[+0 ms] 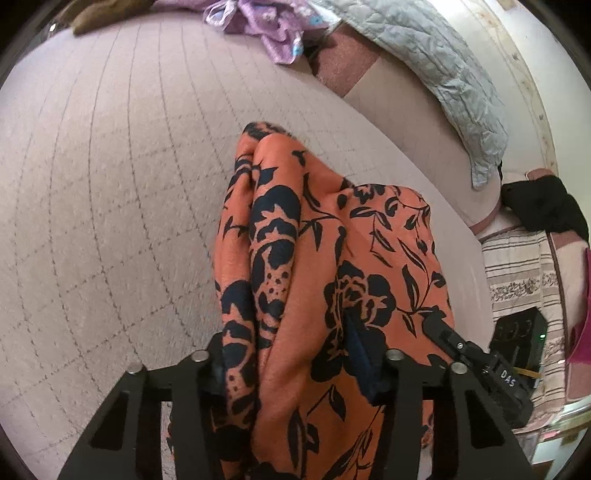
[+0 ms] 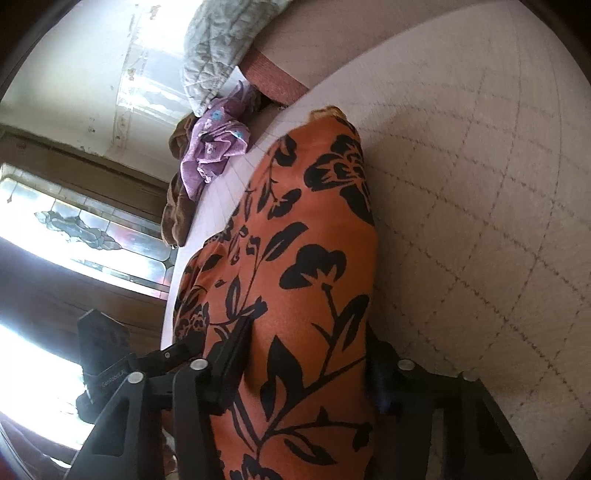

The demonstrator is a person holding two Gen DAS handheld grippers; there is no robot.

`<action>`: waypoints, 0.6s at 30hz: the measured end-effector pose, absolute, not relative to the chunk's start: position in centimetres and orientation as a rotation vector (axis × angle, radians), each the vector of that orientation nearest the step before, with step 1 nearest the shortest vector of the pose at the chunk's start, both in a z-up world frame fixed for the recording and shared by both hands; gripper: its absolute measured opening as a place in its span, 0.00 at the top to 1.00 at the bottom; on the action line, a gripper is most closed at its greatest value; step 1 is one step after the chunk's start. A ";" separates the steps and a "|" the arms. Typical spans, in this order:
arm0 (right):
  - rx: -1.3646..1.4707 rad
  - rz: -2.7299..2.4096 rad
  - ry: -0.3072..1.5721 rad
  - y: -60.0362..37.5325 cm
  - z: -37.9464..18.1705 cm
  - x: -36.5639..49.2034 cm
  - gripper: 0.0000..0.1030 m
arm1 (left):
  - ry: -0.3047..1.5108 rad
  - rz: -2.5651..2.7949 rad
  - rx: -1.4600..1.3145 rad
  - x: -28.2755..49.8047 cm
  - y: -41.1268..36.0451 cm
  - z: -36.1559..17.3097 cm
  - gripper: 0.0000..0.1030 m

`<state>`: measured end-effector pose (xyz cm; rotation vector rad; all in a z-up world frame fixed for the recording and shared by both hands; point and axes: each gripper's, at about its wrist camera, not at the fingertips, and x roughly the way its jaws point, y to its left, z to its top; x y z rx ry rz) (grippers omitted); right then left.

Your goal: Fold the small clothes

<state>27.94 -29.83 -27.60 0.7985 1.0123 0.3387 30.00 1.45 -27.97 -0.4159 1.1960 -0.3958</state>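
- The orange garment point(image 1: 314, 280) with the black flower print hangs bunched and draped above the pale quilted bed cover point(image 1: 110, 166), its lower end reaching toward the cover — no flat, squared shape shows anywhere on it.
- In the left wrist view the cloth runs between both fingers of the left gripper point(image 1: 295, 369); the jaws look clenched on a thick gathered fold of it.
- In the right wrist view the same cloth fills the gap of the right gripper point(image 2: 306, 362), whose fingers press in on either side of a rounded bundle, so this one too appears to be grasping the garment.
- The two grippers stand near each other: the right one shows at the right edge of the left view, the left one at the left edge of the right view.
- Judged from this, the fold is at an early stage — the piece is picked up in both grippers but not yet spread out, halved or laid down (the part of the cloth below the jaws is hidden).
- Further out, a crumpled purple garment point(image 1: 266, 22) and a brown one point(image 2: 177, 206) lie at the far edge of the bed, seemingly still unfolded.
- A grey quilted blanket point(image 1: 443, 74) lies over the headboard side.
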 end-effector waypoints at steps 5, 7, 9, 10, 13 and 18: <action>0.745 0.344 0.970 -30.0 -26.1 27.3 0.52 | 1.163 -0.394 -0.383 29.5 0.6 -26.9 0.58; 0.728 0.342 0.956 -30.1 -25.6 27.0 0.53 | 1.149 -0.407 -0.377 29.0 0.6 -26.2 0.60; 0.705 0.330 0.936 -30.4 -24.9 26.7 0.53 | 1.135 -0.434 -0.376 28.4 0.1 -25.7 0.61; 0.693 0.322 0.922 -30.8 -24.4 26.4 0.53 | 1.128 -0.443 -0.369 28.2 -0.3 -25.6 0.61; 0.686 0.315 0.887 -31.8 -23.2 25.8 0.53 | 1.109 -0.472 -0.346 27.4 -1.5 -24.7 0.61; 0.655 0.292 0.832 -33.9 -21.3 23.9 0.53 | 1.085 -0.501 -0.315 26.5 -3.2 -23.7 0.62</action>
